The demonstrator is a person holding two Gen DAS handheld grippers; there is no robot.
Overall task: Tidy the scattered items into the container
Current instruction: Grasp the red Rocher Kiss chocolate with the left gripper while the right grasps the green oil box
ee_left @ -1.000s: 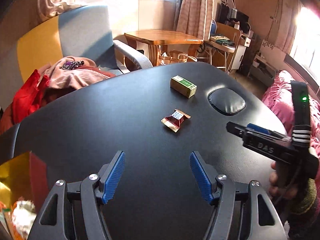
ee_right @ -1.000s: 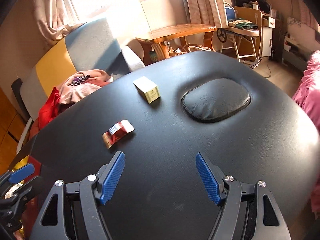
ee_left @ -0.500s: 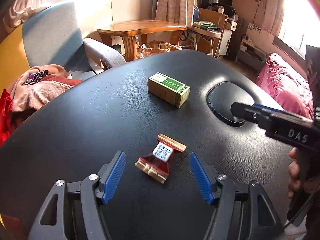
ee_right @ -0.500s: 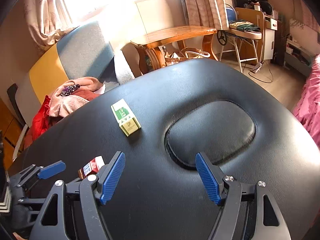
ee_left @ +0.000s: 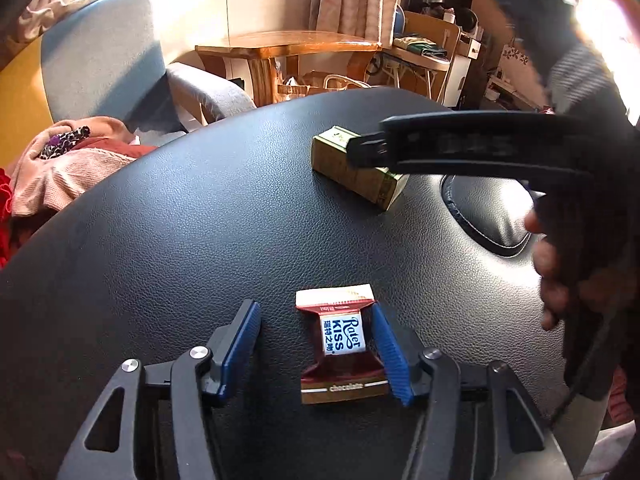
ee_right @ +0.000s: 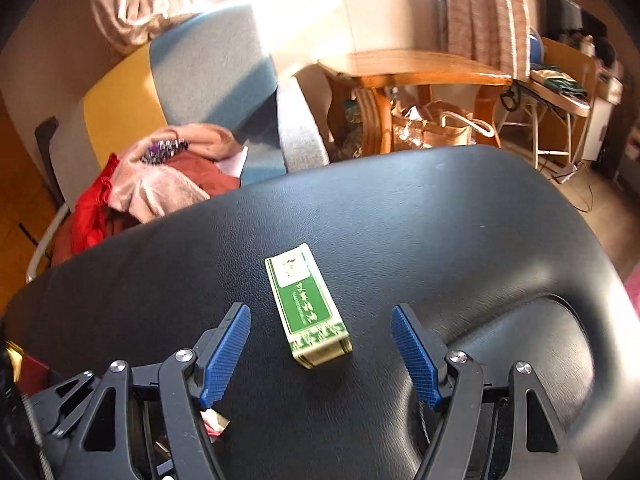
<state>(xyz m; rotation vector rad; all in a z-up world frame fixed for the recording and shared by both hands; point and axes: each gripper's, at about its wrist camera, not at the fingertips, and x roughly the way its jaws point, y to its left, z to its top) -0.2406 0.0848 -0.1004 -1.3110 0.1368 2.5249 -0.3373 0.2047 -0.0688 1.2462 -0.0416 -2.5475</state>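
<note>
A red and gold chocolate wrapper (ee_left: 343, 346) lies on the black padded table (ee_left: 168, 248), between the fingers of my open left gripper (ee_left: 316, 340), close to the right finger. A green and gold box (ee_right: 306, 306) lies flat on the table between the fingers of my open right gripper (ee_right: 320, 344), nearer the left finger. In the left wrist view the box (ee_left: 356, 176) is partly hidden by the right gripper's finger. The candy's end (ee_right: 216, 424) peeks out below the right gripper's left finger. No container shows whole.
An oval inset pad (ee_left: 492, 216) sits in the table to the right. A grey and yellow armchair (ee_right: 192, 92) with pink and red clothes (ee_right: 160, 184) stands behind the table. A wooden table (ee_right: 412, 72) stands further back.
Both grippers moved forward and down. The left one now straddles the chocolate. The right one swung left and now straddles the green box. Both stayed open.
</note>
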